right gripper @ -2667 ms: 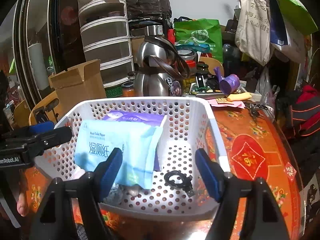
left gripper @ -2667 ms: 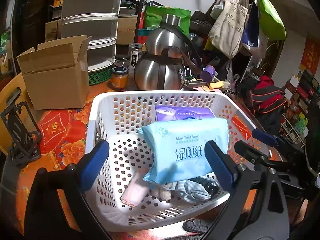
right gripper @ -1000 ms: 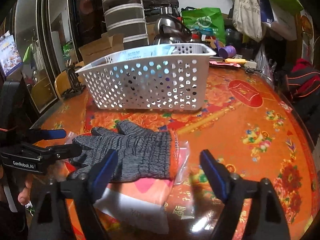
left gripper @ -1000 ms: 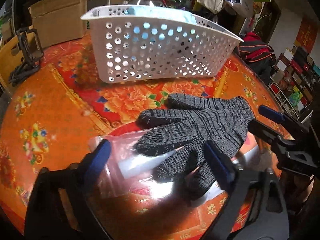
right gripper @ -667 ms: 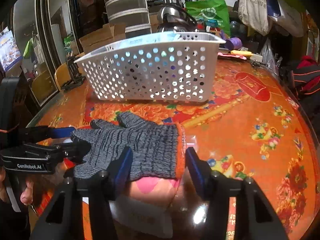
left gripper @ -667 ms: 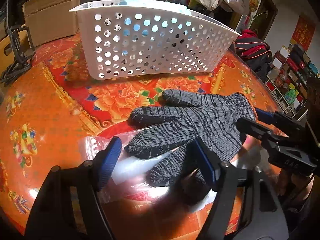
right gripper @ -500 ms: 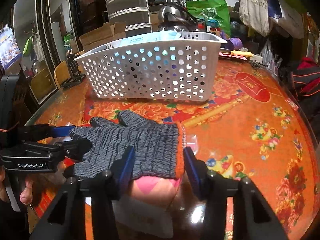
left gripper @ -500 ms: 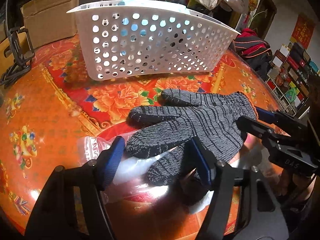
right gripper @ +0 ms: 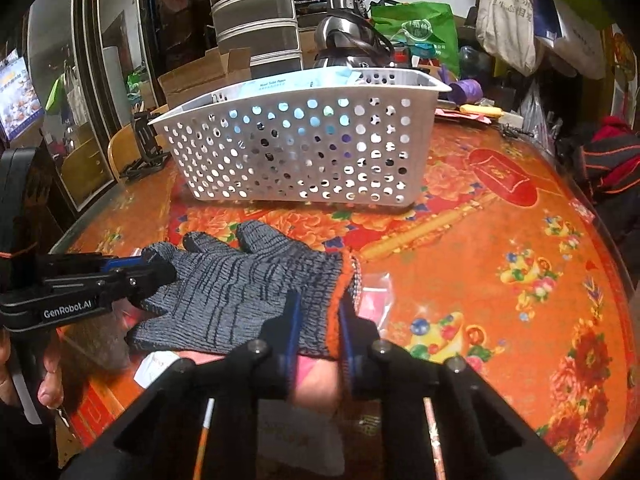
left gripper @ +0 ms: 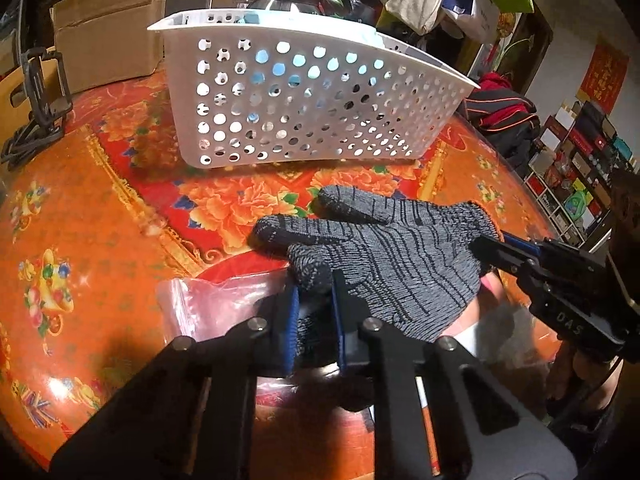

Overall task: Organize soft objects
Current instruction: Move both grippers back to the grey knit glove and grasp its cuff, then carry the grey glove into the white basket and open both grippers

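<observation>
A dark grey knit glove (left gripper: 384,248) with an orange cuff lies on the orange flowered tablecloth, on top of a clear zip bag (left gripper: 208,304) with pink contents. My left gripper (left gripper: 314,312) is shut on the glove's fingers. My right gripper (right gripper: 316,320) is shut on the glove's cuff end (right gripper: 240,284). The white perforated basket (left gripper: 312,108) stands just beyond the glove, holding a blue wet-wipe pack and other soft items; it also shows in the right wrist view (right gripper: 304,148).
A cardboard box (left gripper: 104,28) and a black phone stand (left gripper: 36,104) are at the far left. A steel kettle (right gripper: 348,44), stacked drawers (right gripper: 256,20) and hanging bags stand behind the basket. The table edge is at the right (right gripper: 612,240).
Both grippers came down from over the basket to the glove, then closed their jaws, the left on the glove's fingers and the right on its cuff.
</observation>
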Available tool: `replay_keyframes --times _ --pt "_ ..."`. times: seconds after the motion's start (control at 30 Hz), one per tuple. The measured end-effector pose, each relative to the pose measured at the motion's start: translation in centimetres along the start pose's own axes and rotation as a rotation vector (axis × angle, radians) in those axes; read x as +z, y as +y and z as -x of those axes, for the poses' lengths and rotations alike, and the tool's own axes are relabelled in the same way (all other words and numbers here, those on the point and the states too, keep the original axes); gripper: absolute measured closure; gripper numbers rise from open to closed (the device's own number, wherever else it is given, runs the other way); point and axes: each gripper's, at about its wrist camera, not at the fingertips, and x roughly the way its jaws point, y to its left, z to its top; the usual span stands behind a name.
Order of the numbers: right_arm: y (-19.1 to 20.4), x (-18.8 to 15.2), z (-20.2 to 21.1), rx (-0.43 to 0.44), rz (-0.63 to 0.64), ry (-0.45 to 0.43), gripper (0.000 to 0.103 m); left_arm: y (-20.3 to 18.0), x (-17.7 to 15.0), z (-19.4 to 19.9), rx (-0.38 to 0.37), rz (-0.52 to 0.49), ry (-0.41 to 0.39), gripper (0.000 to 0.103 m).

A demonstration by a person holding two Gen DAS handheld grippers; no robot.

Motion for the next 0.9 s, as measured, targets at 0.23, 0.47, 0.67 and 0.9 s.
replay_keyframes --times 0.23,0.47,0.67,0.9 --pt "0.6 -0.1 0.8 -0.013 0.034 -0.045 0.093 -0.6 -0.3 1.0 -0.012 -0.026 -0.042 0.092" --pt "1.3 0.4 2.7 -0.014 0.050 -0.107 0.094 -0.9 -0.2 3.5 -0.041 -0.050 -0.117 0.092" --pt "1.4 1.2 3.9 -0.019 0.056 -0.141 0.094 -0.4 0.1 4.9 -0.053 -0.037 -0.147 0.092" --pt "1.4 2.4 5.6 -0.010 0.050 -0.180 0.094 -0.7 1.2 6.7 -0.065 -0.045 -0.181 0.092"
